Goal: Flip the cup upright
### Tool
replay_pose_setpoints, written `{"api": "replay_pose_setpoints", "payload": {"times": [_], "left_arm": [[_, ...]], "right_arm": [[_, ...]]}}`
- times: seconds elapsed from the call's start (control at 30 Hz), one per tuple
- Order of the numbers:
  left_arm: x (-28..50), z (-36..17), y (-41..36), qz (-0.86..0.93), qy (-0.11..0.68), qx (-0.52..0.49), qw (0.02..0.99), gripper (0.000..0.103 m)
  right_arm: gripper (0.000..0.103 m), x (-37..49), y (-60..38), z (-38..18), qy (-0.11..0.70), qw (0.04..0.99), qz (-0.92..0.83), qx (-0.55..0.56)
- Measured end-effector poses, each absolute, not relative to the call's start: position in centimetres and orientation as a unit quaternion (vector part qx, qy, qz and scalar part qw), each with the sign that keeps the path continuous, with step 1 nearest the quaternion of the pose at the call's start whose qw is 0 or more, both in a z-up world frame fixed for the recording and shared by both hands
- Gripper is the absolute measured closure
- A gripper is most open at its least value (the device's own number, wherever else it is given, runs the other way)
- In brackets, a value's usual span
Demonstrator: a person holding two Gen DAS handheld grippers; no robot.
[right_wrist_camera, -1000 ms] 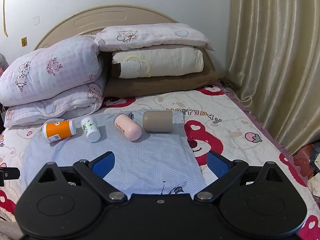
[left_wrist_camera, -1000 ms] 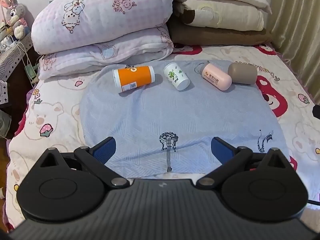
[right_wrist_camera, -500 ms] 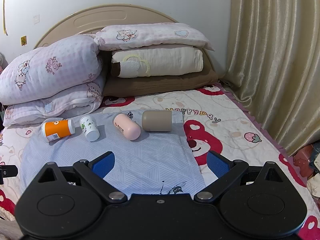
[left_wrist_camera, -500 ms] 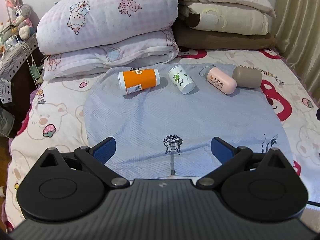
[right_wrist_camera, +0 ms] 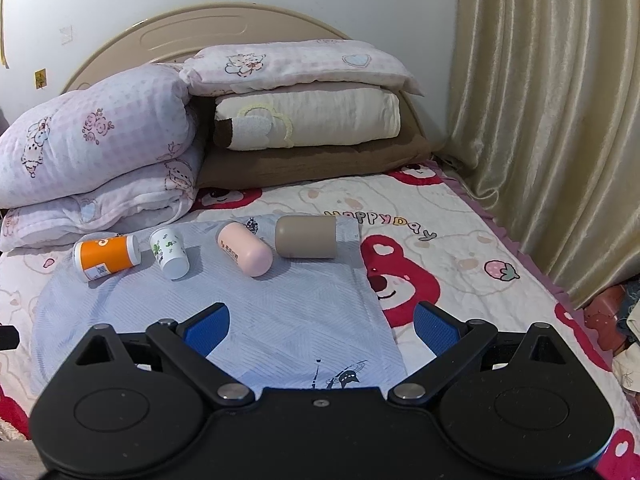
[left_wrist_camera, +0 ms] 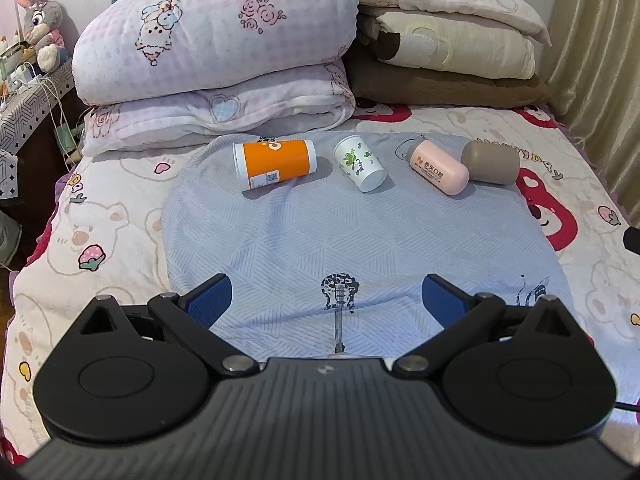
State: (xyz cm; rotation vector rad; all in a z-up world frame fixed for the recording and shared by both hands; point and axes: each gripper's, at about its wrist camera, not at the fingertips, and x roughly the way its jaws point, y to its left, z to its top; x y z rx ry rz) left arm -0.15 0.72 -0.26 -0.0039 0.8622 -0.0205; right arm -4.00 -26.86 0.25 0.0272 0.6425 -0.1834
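Several cups lie on their sides in a row on a light blue cloth (left_wrist_camera: 344, 236) on the bed: an orange cup (left_wrist_camera: 275, 163) (right_wrist_camera: 106, 257), a white cup with green print (left_wrist_camera: 360, 163) (right_wrist_camera: 169, 253), a pink cup (left_wrist_camera: 439, 166) (right_wrist_camera: 245, 249) and a taupe cup (left_wrist_camera: 490, 161) (right_wrist_camera: 306, 237). My left gripper (left_wrist_camera: 326, 300) is open and empty, well short of the cups. My right gripper (right_wrist_camera: 322, 322) is open and empty, near the cloth's right front part.
Folded quilts (left_wrist_camera: 216, 64) and stacked pillows (right_wrist_camera: 304, 120) lie behind the cups against the headboard. A curtain (right_wrist_camera: 552, 120) hangs on the right. A side table with a plush rabbit (left_wrist_camera: 40, 28) and cables stands on the left.
Both grippers have moved slightly forward toward the cups, and the left view has shifted a little to the left. The cups have not moved. Both grippers stay open.
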Motion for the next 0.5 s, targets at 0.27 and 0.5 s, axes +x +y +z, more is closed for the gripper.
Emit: {"api": "replay_pose_setpoints", "payload": {"times": [0.27,0.5], "left_arm": [[-0.19,-0.29,0.70,-0.011,0.419,-0.001,0.908,0.000],[-0.56,-0.05,0.35,-0.016,0.418,0.001,0.908,0.000]], "right_arm": [[0.003,-4.00,-26.54,0.30,0.315,0.945,-0.089,0.010],[0.003,-4.18,-26.44,0.27,0.312,0.946,-0.089,0.006]]}}
